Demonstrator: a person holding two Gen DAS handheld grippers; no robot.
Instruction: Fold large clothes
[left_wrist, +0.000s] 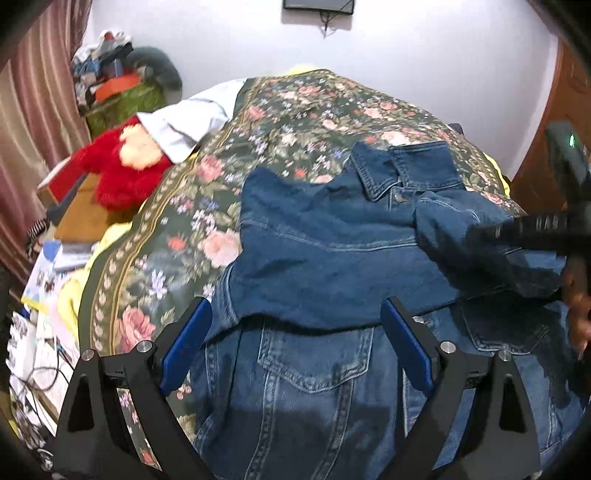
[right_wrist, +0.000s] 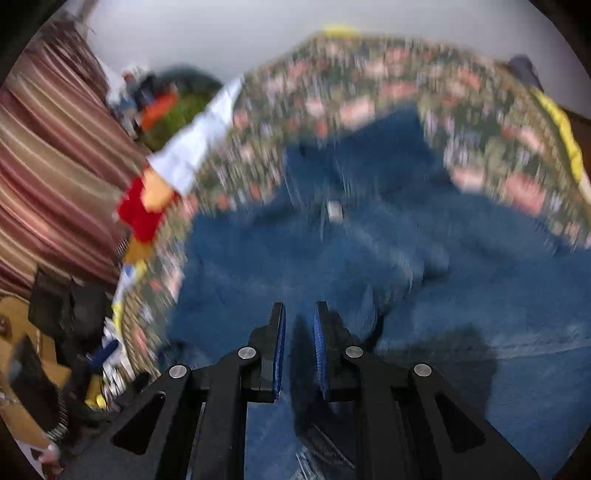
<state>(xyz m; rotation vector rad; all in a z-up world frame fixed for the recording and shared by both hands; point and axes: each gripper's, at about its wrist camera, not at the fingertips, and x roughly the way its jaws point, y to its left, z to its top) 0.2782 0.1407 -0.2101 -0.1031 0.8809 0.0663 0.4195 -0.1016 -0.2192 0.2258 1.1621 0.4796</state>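
Left claw spread over denim jacket; right claw pinching jacket fold.

Both wrist views look down, close, along their fingers over the jacket on the bed; wall at 12 o'clock.

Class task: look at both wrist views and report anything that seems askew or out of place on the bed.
The denim jacket lies crooked on the floral bedspread, one sleeve bunched across its chest. A red plush toy slumps off the bed's edge.
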